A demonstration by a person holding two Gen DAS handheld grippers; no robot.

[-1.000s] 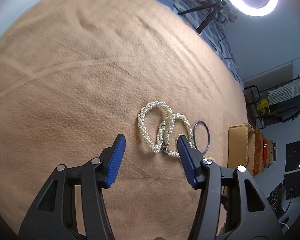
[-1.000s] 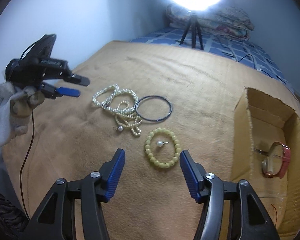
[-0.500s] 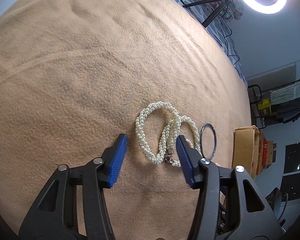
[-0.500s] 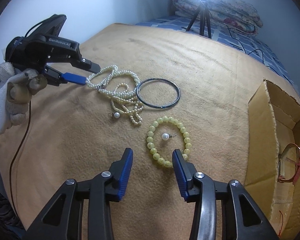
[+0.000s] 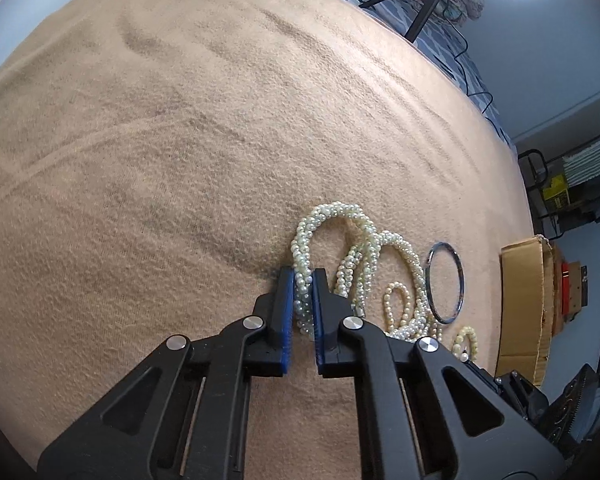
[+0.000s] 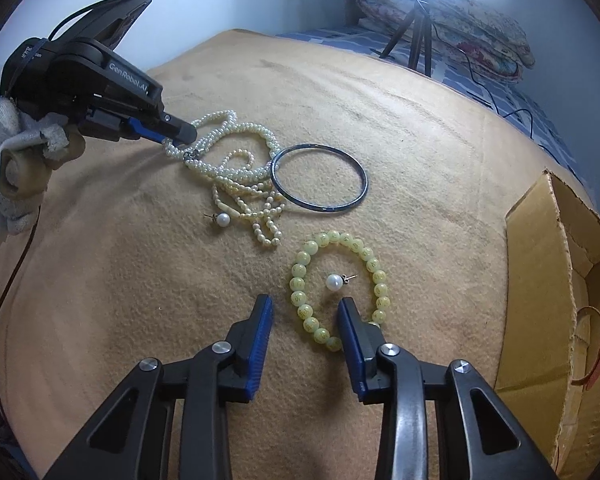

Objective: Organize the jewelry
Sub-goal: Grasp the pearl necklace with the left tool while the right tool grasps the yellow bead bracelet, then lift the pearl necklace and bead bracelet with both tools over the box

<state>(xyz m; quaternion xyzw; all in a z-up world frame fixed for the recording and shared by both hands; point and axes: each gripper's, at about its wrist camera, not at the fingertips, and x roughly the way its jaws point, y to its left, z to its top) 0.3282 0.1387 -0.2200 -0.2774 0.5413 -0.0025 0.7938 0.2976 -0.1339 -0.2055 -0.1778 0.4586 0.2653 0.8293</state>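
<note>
Two tongs are in my views. My left tongs have just been closing and are now clamped on the twisted pearl necklace, low in the middle of the left wrist frame; the strand stands between the blue pads. In the right wrist frame the same tongs reach in from the upper left, held by a gloved hand.

My right tongs have just been closing too, but the pads are apart. The near left part of the yellow bead bracelet lies between them at lower centre; whether the right pad touches its beads I cannot tell. Inside the bracelet lies a pearl earring. A dark bangle lies above it, and a cardboard box is at the right edge, all on the tan blanket.
</note>
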